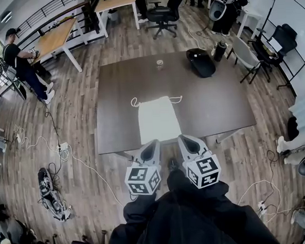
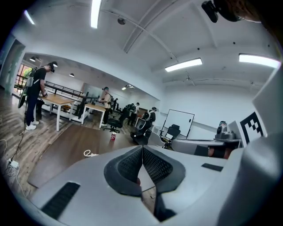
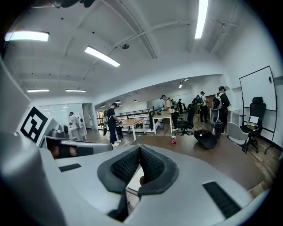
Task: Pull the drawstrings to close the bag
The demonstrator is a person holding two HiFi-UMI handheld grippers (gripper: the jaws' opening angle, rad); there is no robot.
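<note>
A white drawstring bag lies flat on the dark table, mouth away from me. Its cord makes a loop at each top corner, the left loop and the right loop. Both grippers hover side by side over the table's near edge, just short of the bag's bottom. My left gripper is shut and holds nothing. My right gripper is also shut and empty. In the left gripper view the shut jaws point across the table, where the left cord loop shows. The right gripper view shows its jaws pressed together.
A small can, a black helmet-like object and a dark bottle sit at the table's far side. Chairs stand to the right. Cables trail over the wooden floor at left. A person is at a desk far left.
</note>
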